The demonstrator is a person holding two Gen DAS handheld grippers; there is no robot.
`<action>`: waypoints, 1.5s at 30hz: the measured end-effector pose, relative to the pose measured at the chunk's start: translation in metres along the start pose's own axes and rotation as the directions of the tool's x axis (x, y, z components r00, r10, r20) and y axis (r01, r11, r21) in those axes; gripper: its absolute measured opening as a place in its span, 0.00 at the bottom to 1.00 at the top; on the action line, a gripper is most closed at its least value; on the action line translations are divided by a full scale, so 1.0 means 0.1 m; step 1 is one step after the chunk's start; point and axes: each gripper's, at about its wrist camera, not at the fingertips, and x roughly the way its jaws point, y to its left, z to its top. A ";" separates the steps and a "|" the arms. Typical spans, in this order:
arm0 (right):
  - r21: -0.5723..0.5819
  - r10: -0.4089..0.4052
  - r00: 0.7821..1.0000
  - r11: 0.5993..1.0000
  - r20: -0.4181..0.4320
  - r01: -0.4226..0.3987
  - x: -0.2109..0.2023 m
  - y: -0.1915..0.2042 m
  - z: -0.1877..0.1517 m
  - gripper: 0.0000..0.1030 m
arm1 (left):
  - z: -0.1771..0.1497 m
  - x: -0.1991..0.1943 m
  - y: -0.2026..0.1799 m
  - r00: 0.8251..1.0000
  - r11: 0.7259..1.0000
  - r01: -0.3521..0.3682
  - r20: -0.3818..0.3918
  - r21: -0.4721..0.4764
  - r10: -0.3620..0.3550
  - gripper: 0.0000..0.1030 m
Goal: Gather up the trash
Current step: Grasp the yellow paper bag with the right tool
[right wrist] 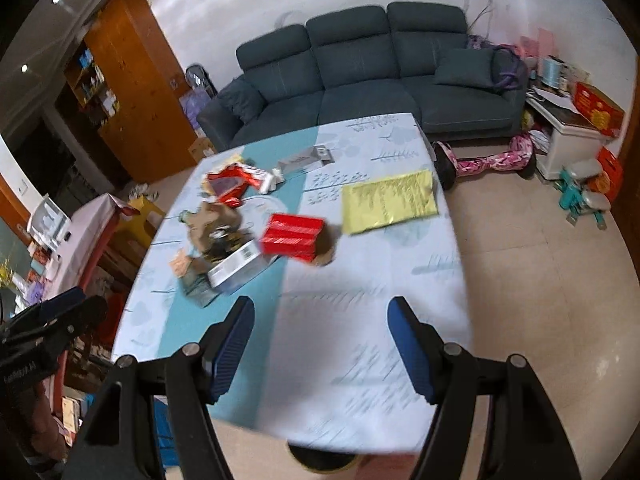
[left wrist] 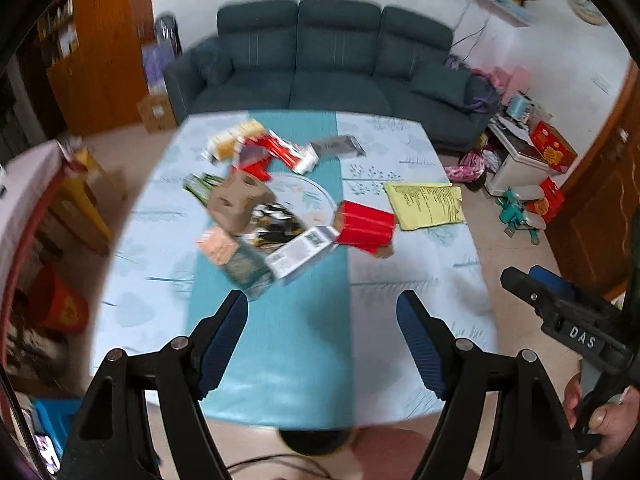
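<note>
The trash [left wrist: 256, 216] lay in a loose heap on the left half of the counter [left wrist: 420, 280], mostly along the teal strip down its middle. In it I counted one brown cardboard piece [left wrist: 236, 200], one white box [left wrist: 300, 252] and one red-and-white packet [left wrist: 280, 152] farther back. One red box [left wrist: 366, 224] sat just right of the heap, and one yellow sheet [left wrist: 426, 204] lay flat beyond it on the pale patterned cloth, near the counter's right edge.

Both tools hung above the near end of the counter. The left gripper [left wrist: 322, 344] had its blue-padded fingers spread wide with nothing between them; the right gripper [right wrist: 322, 344] stood the same, wide and bare.

Behind the counter was one dark three-seat sofa [left wrist: 336, 64] against a white wall, with a wooden cabinet [left wrist: 108, 52] to the left and a tiled floor [right wrist: 540, 260].

The left wrist view alone showed the right tool from the side, with a hand [left wrist: 604, 420] on its handle. The right wrist view alone showed a pink hoverboard [right wrist: 492, 160] on the floor by the sofa, and the left tool at its lower left edge.
</note>
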 end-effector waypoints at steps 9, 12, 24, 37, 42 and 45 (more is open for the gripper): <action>0.008 0.039 0.986 0.999 -0.160 -0.038 0.93 -0.91 0.79 0.67 | 0.65 1.27 -0.31 0.984 0.996 -0.061 -0.172 -0.064 0.049 0.73; 0.039 0.047 0.979 0.998 -0.197 -0.040 1.26 -1.18 0.97 0.67 | 0.77 1.60 -0.32 0.974 0.995 -0.081 -0.215 -0.059 0.066 0.73; 0.101 0.098 0.952 0.992 -0.291 -0.072 2.26 -1.63 1.36 0.57 | 1.00 2.48 -0.24 0.940 0.990 -0.053 -0.341 -0.128 0.006 0.73; 0.077 0.269 0.916 0.963 -0.298 -0.258 2.38 -1.44 1.43 0.08 | 1.04 2.83 -0.41 0.916 0.989 0.014 -0.394 -0.146 -0.071 0.21; 0.048 0.328 0.905 0.944 -0.269 -0.328 2.23 -1.31 1.48 0.02 | 1.04 2.79 -0.47 0.915 0.984 0.035 -0.391 -0.176 -0.103 0.04; 0.012 0.333 0.908 0.940 -0.254 -0.341 2.10 -1.21 1.48 0.02 | 1.03 2.68 -0.55 0.926 0.986 0.026 -0.368 -0.165 -0.086 0.02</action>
